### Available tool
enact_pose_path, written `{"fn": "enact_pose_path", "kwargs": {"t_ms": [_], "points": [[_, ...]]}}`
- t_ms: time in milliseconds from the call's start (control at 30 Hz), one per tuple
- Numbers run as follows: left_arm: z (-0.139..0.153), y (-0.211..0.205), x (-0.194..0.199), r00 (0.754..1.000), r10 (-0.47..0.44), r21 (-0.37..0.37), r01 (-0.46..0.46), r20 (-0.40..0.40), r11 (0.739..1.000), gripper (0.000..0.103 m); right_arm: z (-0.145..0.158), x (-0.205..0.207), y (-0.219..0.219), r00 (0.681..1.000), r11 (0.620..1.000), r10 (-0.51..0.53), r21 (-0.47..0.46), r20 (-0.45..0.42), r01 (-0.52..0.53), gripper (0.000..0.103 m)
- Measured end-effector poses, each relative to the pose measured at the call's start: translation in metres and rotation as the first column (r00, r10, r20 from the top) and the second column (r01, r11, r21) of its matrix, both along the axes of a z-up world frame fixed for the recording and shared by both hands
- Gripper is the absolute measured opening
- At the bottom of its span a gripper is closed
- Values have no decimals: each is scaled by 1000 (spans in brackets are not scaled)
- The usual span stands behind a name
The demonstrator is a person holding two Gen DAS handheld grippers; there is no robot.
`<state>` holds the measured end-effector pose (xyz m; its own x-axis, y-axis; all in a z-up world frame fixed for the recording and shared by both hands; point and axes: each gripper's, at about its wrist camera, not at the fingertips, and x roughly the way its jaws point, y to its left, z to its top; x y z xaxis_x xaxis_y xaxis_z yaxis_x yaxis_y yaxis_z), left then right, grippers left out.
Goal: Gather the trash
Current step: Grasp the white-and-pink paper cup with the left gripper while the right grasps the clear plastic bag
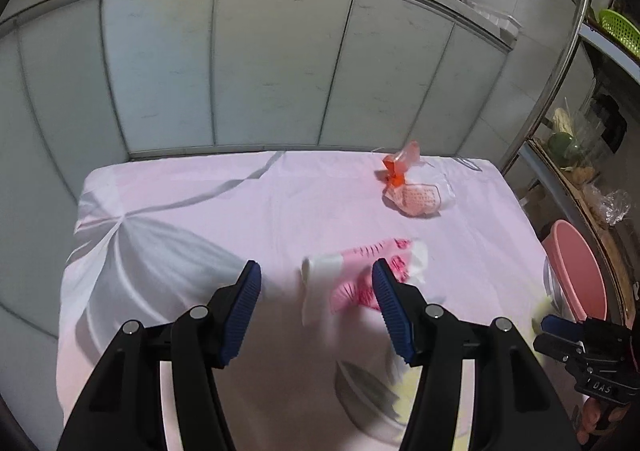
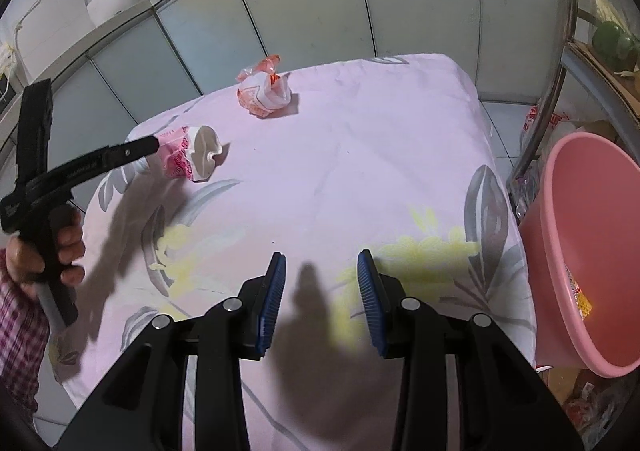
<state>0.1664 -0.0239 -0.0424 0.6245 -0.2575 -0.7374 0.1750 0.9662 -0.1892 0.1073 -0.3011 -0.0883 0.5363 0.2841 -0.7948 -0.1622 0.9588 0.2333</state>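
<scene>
A crushed pink-and-white paper cup [image 1: 352,275] lies on its side on the pink floral cloth [image 1: 200,211]. My left gripper [image 1: 316,267] is open around it: the right finger overlaps the cup, the left finger stands well apart from it. In the right wrist view the same cup [image 2: 192,153] lies at the tip of the left gripper [image 2: 154,145], held by a hand. A crumpled orange-and-white wrapper [image 1: 412,187] [image 2: 264,91] lies farther back on the cloth. My right gripper [image 2: 320,255] hangs open over the cloth's front with nothing between its fingers.
A pink plastic basin [image 2: 592,251] [image 1: 576,271] stands off the table's right edge with some scraps inside. A metal shelf rack [image 2: 568,31] with vegetables stands behind it. Pale cabinet doors [image 1: 280,63] run along the back of the table.
</scene>
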Motion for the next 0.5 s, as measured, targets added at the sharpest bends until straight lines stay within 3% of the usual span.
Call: {"fn": "enact_pose_path", "kwargs": {"t_ms": [133, 267, 367, 400, 500], "points": [[-5, 1, 14, 998, -60, -6, 60, 6, 998, 57, -5, 5, 4, 1000, 1000, 3, -10, -17, -4, 38], [-14, 2, 18, 991, -136, -71, 135, -3, 988, 57, -9, 8, 7, 1000, 1000, 7, -17, -28, -8, 38], [-17, -1, 13, 987, -160, -94, 159, 3, 983, 43, -8, 11, 10, 1000, 1000, 8, -20, -28, -9, 38], [-18, -2, 9, 988, -157, -104, 157, 6, 982, 32, -8, 13, 11, 1000, 1000, 10, -21, -28, -11, 38], [-20, -3, 1, 990, -144, -146, 141, -6, 979, 24, -3, 20, 15, 1000, 1000, 18, -14, -17, -18, 38]]}}
